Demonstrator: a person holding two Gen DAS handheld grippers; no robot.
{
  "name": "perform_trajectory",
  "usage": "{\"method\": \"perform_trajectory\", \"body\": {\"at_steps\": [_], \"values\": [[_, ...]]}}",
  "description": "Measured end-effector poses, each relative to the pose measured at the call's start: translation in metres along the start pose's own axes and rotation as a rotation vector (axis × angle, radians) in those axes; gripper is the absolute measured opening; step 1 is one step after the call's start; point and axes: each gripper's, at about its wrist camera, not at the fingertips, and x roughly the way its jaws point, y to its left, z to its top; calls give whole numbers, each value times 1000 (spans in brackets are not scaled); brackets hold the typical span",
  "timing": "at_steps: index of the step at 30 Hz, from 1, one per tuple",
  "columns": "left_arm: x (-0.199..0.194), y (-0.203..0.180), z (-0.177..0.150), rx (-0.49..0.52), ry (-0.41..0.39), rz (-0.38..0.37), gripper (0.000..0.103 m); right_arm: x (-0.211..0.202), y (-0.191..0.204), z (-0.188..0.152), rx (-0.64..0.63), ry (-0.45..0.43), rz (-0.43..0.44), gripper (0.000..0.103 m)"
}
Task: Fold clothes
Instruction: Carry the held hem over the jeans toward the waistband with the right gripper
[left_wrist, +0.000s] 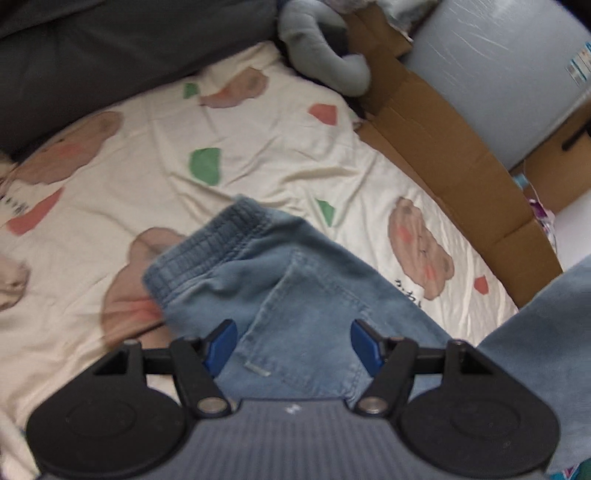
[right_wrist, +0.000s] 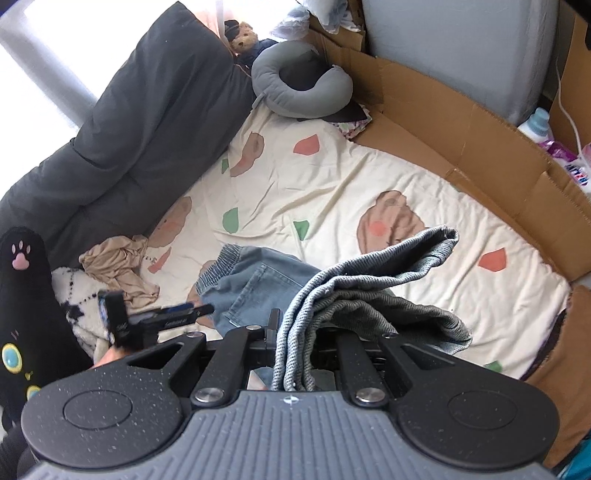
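Observation:
A small pair of blue jeans (left_wrist: 295, 273) with an elastic waistband lies on the cream patterned bedsheet (left_wrist: 258, 147). My left gripper (left_wrist: 293, 347) hovers open just above the back pocket, and neither of its blue pads (left_wrist: 221, 347) presses the cloth. One lifted leg of the jeans (left_wrist: 535, 350) rises at the right edge. In the right wrist view my right gripper (right_wrist: 295, 354) is shut on that leg (right_wrist: 369, 291), which drapes over and hides its fingertips. The waistband end of the jeans (right_wrist: 251, 280) rests on the sheet (right_wrist: 332, 177). The left gripper (right_wrist: 159, 314) shows at the left.
A dark grey duvet (right_wrist: 147, 122) runs along the left and a grey neck pillow (right_wrist: 295, 85) lies at the far end. Flattened cardboard (right_wrist: 461, 147) borders the right side. A crumpled beige garment (right_wrist: 118, 266) and a black paw-print plush (right_wrist: 22, 288) lie at the left.

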Motion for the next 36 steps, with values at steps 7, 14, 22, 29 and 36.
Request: {"method": "perform_trajectory", "body": {"at_steps": [7, 14, 22, 29, 36], "values": [[-25, 17, -10, -15, -14, 31, 71, 46, 7, -4, 95, -21, 32, 8], [-35, 32, -20, -49, -30, 49, 72, 89, 0, -14, 204, -47, 44, 8], [-28, 37, -25, -84, -34, 50, 72, 130, -5, -14, 313, -78, 75, 9], [-15, 39, -29, -139, -53, 48, 72, 193, 6, -11, 332, -18, 120, 9], [5, 53, -42, -249, -79, 64, 73, 262, 20, -4, 327, 71, 194, 9]]}}
